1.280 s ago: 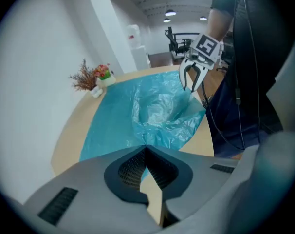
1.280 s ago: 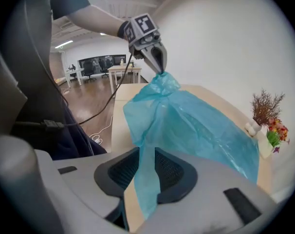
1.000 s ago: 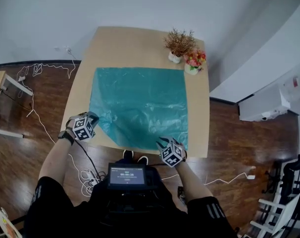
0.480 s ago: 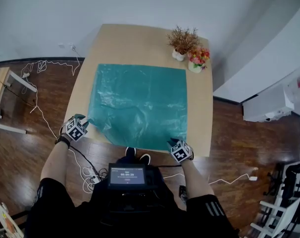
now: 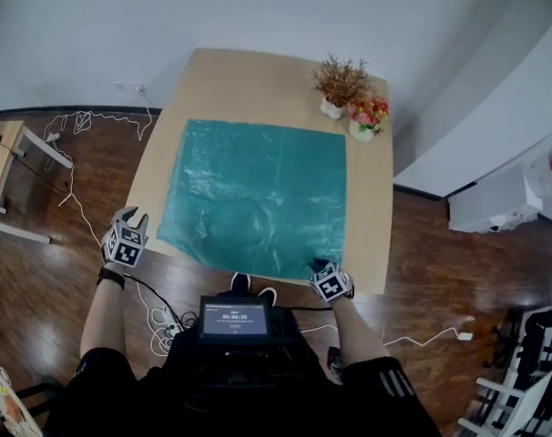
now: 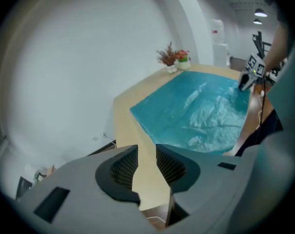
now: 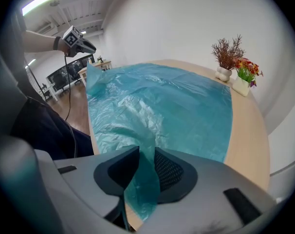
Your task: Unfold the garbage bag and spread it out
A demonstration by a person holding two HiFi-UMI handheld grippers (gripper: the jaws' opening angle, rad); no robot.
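Note:
A teal garbage bag (image 5: 258,198) lies spread out almost flat on the light wooden table (image 5: 249,80), with a few wrinkles near its front edge. My left gripper (image 5: 129,217) hangs over the floor, left of the table and clear of the bag. Its jaws have just been opening and nothing is between them (image 6: 146,152). My right gripper (image 5: 320,266) sits at the bag's near right corner. Its jaws stand apart, with the film of that corner (image 7: 143,179) lying loose between them. The bag's near left corner (image 7: 95,79) stands up a little.
Two small potted plants (image 5: 338,85) (image 5: 367,115) stand at the table's far right corner, just beyond the bag. White cables (image 5: 76,126) trail over the dark wood floor at left, near a small side table (image 5: 3,153). A white cabinet (image 5: 495,198) is at right.
The left gripper let go of the bag's near left corner and swung left, off the table. The right gripper came down to the near right corner. The bag now lies flatter.

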